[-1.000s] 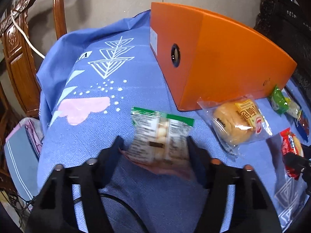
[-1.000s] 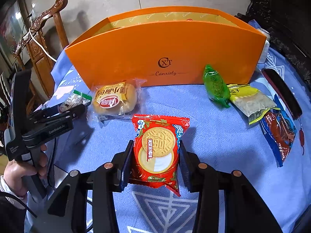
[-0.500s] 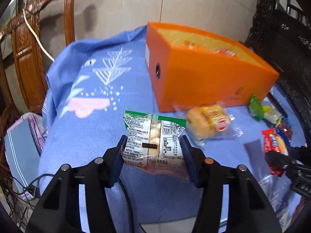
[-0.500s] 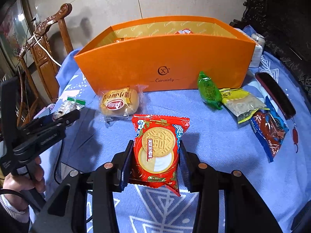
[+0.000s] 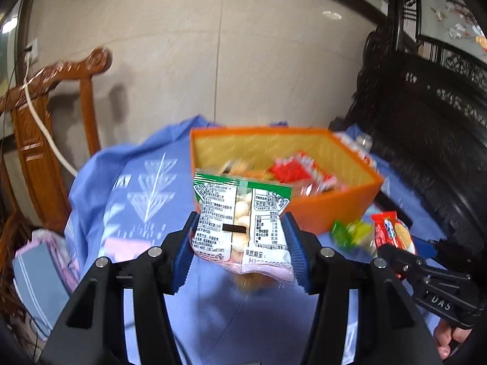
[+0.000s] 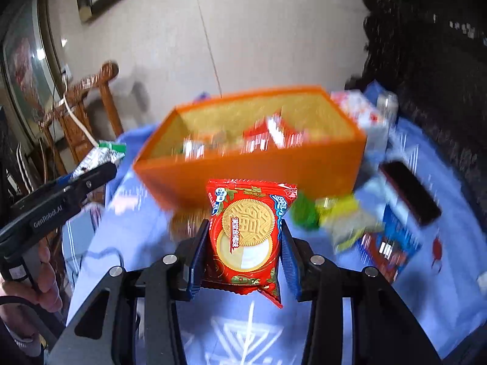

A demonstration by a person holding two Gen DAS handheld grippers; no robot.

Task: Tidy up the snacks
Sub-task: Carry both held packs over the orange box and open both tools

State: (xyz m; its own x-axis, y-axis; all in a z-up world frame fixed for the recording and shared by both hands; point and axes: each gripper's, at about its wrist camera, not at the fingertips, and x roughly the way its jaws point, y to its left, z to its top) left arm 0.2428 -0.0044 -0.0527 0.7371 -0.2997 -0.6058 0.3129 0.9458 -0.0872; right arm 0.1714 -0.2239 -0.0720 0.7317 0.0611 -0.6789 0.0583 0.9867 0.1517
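Note:
My left gripper [image 5: 240, 243] is shut on a clear snack bag with a green top [image 5: 240, 219], held above the blue tablecloth. Beyond it stands the open orange box [image 5: 334, 206] with several packets inside. My right gripper [image 6: 245, 243] is shut on a red biscuit packet [image 6: 248, 234], lifted in front of the same orange box [image 6: 249, 179]. In the left wrist view the right gripper [image 5: 392, 249] shows at the right with the red packet [image 5: 392, 231]. In the right wrist view the left gripper [image 6: 100, 170] shows at the left, carrying its bag [image 6: 100, 155].
Green and yellow packets [image 6: 331, 216], a blue-red packet [image 6: 386, 246] and a dark flat case [image 6: 411, 194] lie on the cloth right of the box. A bun [image 6: 185, 222] lies before it. A wooden chair [image 5: 45, 140] stands left, dark carved furniture [image 5: 426, 140] right.
Both grippers have risen off the cloth with their packets, and the views now look down into the orange box. The left jaws narrowed onto the bag early on.

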